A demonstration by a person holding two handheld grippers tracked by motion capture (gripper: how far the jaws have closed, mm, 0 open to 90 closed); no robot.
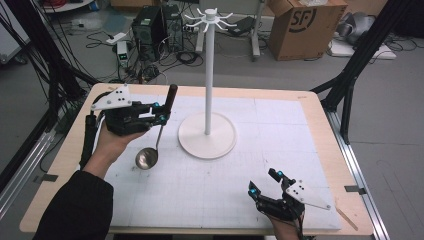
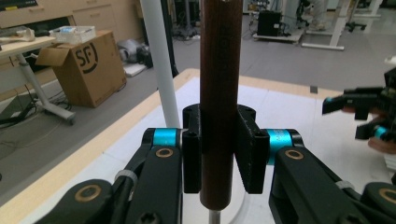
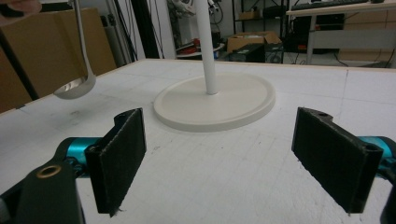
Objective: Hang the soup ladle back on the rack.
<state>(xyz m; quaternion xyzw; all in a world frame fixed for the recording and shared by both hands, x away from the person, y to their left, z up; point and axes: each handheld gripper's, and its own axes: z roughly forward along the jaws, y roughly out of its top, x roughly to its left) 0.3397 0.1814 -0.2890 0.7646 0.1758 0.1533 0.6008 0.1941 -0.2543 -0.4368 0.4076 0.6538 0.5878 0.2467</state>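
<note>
1. The left gripper [image 1: 161, 113] is clamped on the dark wooden handle [image 1: 171, 96] of a ladle. In the left gripper view both black pads [image 2: 191, 156] press flat against the handle [image 2: 219, 102], one on each side, with no gap visible.
2. The handle stands close to upright. Its top end rises above the jaws and its lower end sits just below them, where the thin metal stem begins.
3. The ladle [image 1: 148, 156] hangs from that grip over the left part of the white mat [image 1: 280, 150]. In the right gripper view its steel bowl [image 3: 74, 87] is clear of the surface, with a faint shadow beneath it.
4. The ladle hangs beside the white stand [image 1: 207, 75]: left of the round base [image 1: 207, 136] and not touching it.
5. The right gripper [image 1: 263, 182] rests low near the front edge of the table [image 1: 325, 107], well apart from the ladle. Its jaws stand wide apart, with nothing between the pads [image 3: 119, 158]; bare mat shows through the gap.
</note>
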